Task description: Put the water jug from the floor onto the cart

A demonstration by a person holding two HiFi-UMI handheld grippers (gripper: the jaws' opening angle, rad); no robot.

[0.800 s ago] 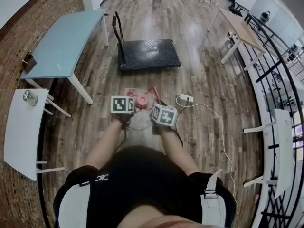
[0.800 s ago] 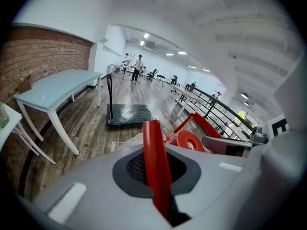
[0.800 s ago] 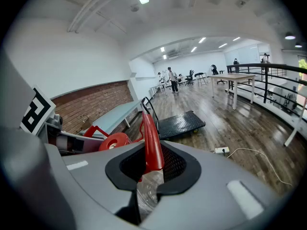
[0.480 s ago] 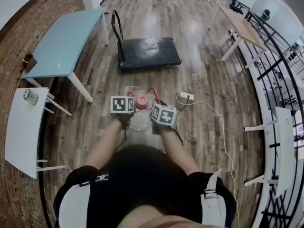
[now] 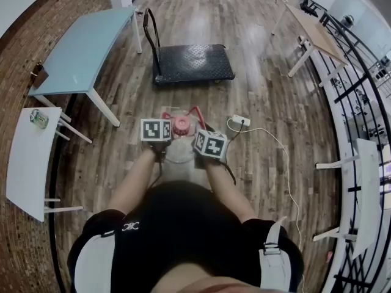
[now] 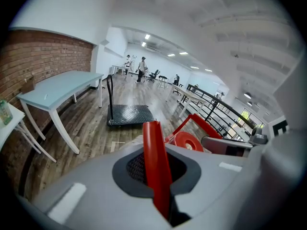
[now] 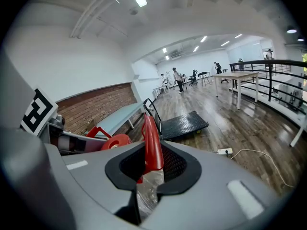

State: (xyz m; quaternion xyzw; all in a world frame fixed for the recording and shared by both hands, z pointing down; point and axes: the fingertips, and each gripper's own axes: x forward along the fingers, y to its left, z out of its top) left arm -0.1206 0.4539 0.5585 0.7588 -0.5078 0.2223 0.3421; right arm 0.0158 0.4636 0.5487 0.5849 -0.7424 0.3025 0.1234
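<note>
Barely anything moves on my feed: the head view tips a hair, so the cart (image 5: pixel 194 63), the water jug (image 5: pixel 181 126) and the power strip (image 5: pixel 241 120) all sit slightly higher in frame.

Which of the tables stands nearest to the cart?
The light blue table, right beside the cart at its handle end. The wooden table and the white table by the brick wall stand farther from it.

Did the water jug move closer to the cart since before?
No. The water jug sits just as far left of the white power strip and just as far short of the cart; only the camera shifted.
</note>
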